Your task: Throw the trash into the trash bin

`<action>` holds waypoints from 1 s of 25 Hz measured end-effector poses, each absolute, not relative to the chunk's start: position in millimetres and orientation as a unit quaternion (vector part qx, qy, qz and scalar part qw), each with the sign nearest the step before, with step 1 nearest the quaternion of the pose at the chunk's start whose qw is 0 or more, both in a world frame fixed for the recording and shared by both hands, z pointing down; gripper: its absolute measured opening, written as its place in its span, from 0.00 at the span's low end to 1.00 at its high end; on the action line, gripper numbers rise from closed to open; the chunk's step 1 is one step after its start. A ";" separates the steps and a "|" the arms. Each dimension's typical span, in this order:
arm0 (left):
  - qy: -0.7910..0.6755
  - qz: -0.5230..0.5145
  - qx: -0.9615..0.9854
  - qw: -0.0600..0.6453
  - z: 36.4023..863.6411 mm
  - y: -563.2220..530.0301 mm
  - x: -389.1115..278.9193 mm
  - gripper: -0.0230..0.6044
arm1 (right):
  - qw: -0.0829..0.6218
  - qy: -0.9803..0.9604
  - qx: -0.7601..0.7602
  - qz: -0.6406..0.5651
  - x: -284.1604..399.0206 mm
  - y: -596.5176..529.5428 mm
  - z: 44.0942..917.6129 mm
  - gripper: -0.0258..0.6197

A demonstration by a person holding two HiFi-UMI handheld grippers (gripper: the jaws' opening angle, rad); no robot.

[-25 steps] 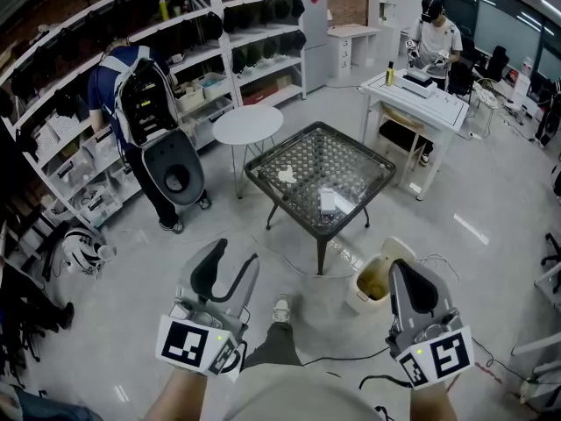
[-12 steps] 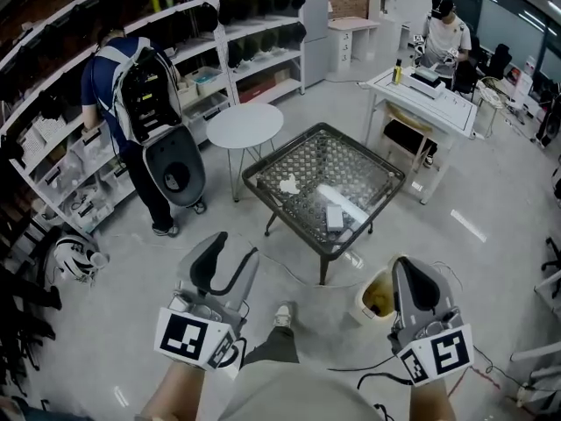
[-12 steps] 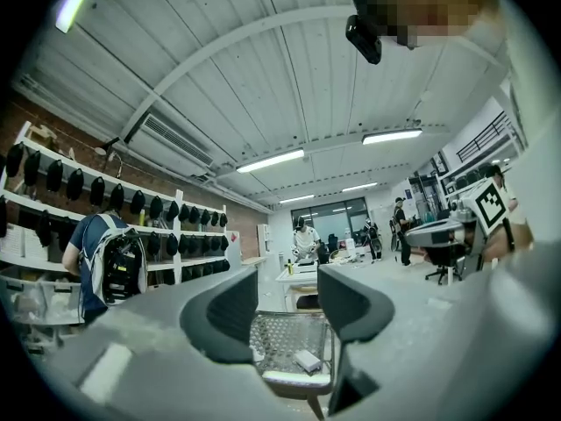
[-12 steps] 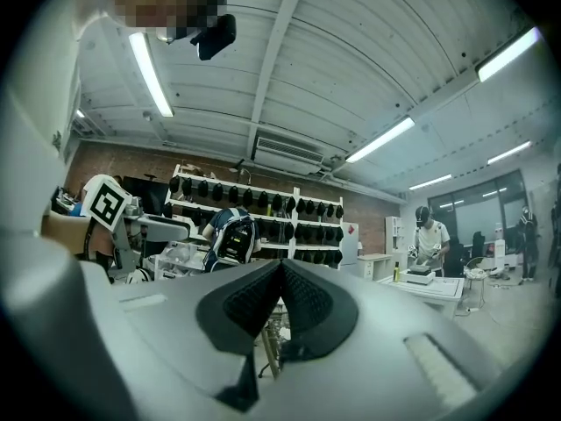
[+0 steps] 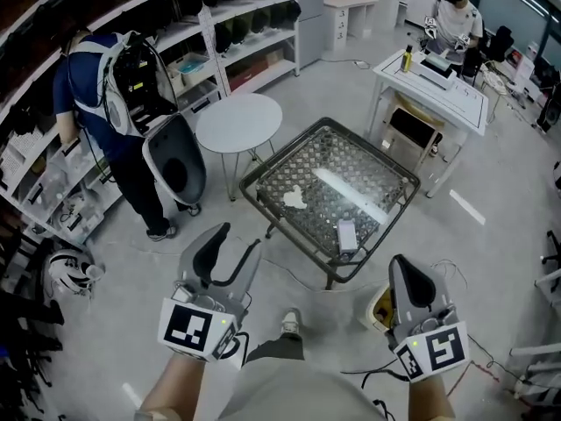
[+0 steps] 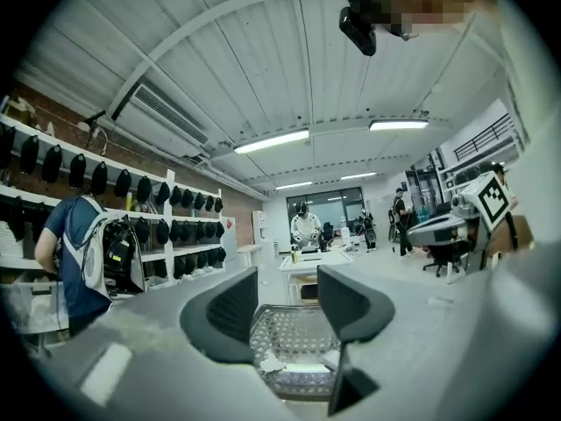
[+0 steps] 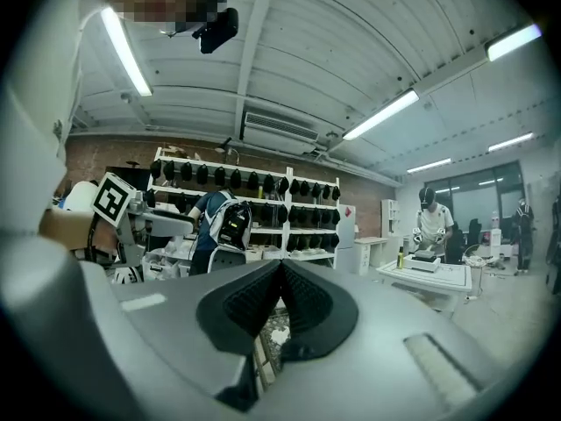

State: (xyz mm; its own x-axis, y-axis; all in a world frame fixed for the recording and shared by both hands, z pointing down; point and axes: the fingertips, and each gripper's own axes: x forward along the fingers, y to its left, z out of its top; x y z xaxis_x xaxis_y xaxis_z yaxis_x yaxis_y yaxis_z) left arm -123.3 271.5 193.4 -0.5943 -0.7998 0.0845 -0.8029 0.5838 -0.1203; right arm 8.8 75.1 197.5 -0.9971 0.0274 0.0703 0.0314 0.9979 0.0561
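At the upper left of the head view a person in a blue top [image 5: 74,95] with a backpack stood at the long wall shelves [image 5: 237,24]. A dark rounded seat shell [image 5: 175,160] sat just beside that person's legs.

At the lower left, the left gripper [image 5: 237,240] was held level above the floor. Its jaws stood well apart with nothing between them. In the left gripper view the gap framed only the far worktop.

Above it, a round white table [image 5: 238,123] stood near the left corner of the square glass worktop [image 5: 337,152], which filled the middle of the frame. On that worktop lay the trash. A crumpled white scrap [image 5: 294,198] lay near the centre, and a flat white piece [image 5: 347,233] lay close to the lower edge. The two lay apart, and neither gripper touched them.

Below the worktop's lower right corner the trash bin [image 5: 375,303] stood on the floor. Only its pale rim and yellowish inside showed, because the right gripper [image 5: 401,267] hid the rest.

The right gripper's jaws were pressed fully together and empty, as the right gripper view showed.

At the upper right a white desk [image 5: 434,82] stood with a seated person [image 5: 458,20] behind it.
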 end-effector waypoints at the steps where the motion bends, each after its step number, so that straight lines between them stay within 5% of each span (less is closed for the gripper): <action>1: -0.888 0.074 0.453 0.013 194.4 268.8 -140.9 0.39 | 0.039 -0.999 -0.011 -0.028 -7.5 73.1 198.4 0.04; 12: -0.868 0.087 0.487 0.038 225.3 225.3 -276.3 0.39 | 0.070 -0.997 0.030 -0.026 -135.5 31.3 220.3 0.04; 25: -0.867 0.088 0.486 0.073 249.0 188.9 -319.7 0.39 | 0.091 -0.995 0.030 -0.003 -181.0 -3.1 229.7 0.04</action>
State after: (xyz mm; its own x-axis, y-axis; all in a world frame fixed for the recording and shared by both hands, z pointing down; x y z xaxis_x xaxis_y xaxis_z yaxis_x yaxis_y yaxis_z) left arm -319.7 188.9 249.0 -0.5175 -0.8290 0.2119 -0.8547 0.5128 -0.0809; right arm -181.0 -3.1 229.7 -0.9817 -0.0600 0.1806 -0.0588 0.9982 0.0120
